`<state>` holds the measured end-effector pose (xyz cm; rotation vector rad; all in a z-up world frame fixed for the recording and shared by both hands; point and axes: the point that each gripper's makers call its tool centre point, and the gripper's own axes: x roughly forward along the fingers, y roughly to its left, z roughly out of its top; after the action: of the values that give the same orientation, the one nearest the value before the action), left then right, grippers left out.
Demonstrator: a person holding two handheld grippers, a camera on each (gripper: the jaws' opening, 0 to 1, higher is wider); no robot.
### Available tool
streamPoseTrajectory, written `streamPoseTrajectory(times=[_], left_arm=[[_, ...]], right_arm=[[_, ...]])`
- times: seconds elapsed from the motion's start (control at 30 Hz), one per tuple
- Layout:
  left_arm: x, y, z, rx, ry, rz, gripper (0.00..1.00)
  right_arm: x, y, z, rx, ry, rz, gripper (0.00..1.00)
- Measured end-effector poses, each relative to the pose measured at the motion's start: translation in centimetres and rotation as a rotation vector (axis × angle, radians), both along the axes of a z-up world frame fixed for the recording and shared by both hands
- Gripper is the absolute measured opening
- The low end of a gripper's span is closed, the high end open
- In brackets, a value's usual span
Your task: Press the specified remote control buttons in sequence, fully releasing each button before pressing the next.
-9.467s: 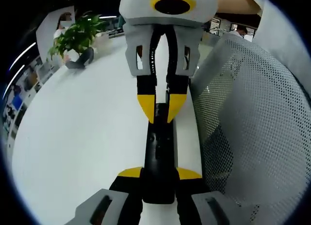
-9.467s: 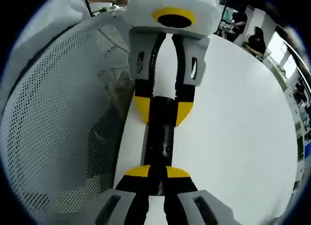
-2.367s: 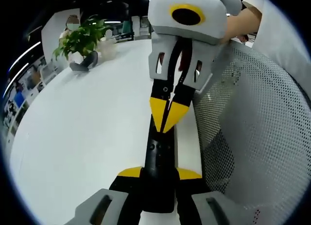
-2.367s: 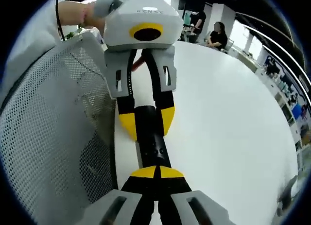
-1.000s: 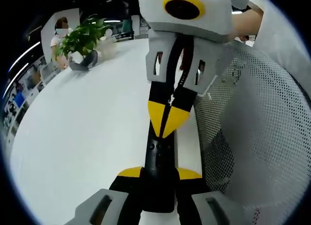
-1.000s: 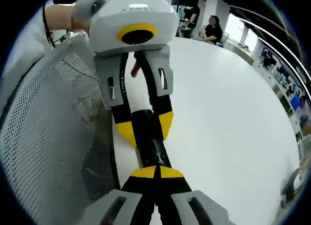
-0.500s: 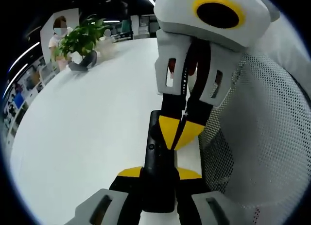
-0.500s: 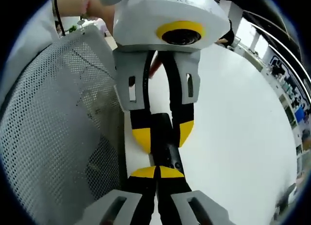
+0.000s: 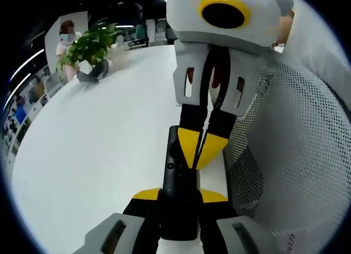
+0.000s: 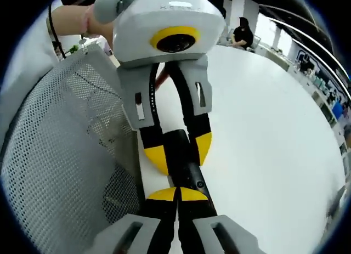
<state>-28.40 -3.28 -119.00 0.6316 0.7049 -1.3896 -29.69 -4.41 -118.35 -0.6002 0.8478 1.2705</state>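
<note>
A black remote control (image 9: 176, 177) lies lengthwise above the white table, and my left gripper (image 9: 180, 196) is shut on its near end, one yellow tip on each side. My right gripper (image 9: 200, 151) comes down from the top of the left gripper view, shut, with its joined yellow tips resting on the remote's upper face. In the right gripper view my right gripper (image 10: 176, 195) is shut at the bottom, its tips touching the remote control (image 10: 184, 155). Facing it, the left gripper (image 10: 180, 150) grips the remote by its sides.
A white mesh chair back (image 9: 285, 155) stands close beside the grippers, also seen as the chair back (image 10: 60, 155). The white table (image 9: 93, 150) stretches wide on the other side. A potted plant (image 9: 90, 43) stands at its far end. A seated person (image 10: 241, 29) is far off.
The right gripper, open around the remote long before, is now shut. Over the last second its tips slid along the remote toward the left gripper. The left gripper's hold is unchanged.
</note>
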Motion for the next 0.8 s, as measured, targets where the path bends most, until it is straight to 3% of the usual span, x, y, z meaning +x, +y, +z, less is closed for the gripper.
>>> streamPoseTrajectory(times=[0.27, 0.4, 0.57, 0.7, 0.8], left_arm=[[0.0, 0.0, 0.0, -0.018, 0.001, 0.003, 0.25], [0.0, 0.0, 0.0, -0.015, 0.0, 0.003, 0.25], [0.0, 0.0, 0.0, -0.006, 0.0, -0.004, 0.25], [0.0, -0.1, 0.0, 0.011, 0.001, -0.004, 0.25], [-0.1, 0.0, 0.0, 0.013, 0.0, -0.006, 0.25]], right_arm=[[1.0, -0.7, 0.0, -0.035, -0.028, -0.002, 0.0], [1.2, 0.0, 0.1, -0.035, -0.04, 0.026, 0.0], [1.1, -0.1, 0.0, -0.103, -0.075, 0.093, 0.0], [1.1, 0.0, -0.1, -0.193, -0.151, 0.179, 0.0], [1.1, 0.2, -0.1, -0.218, -0.153, 0.204, 0.0]])
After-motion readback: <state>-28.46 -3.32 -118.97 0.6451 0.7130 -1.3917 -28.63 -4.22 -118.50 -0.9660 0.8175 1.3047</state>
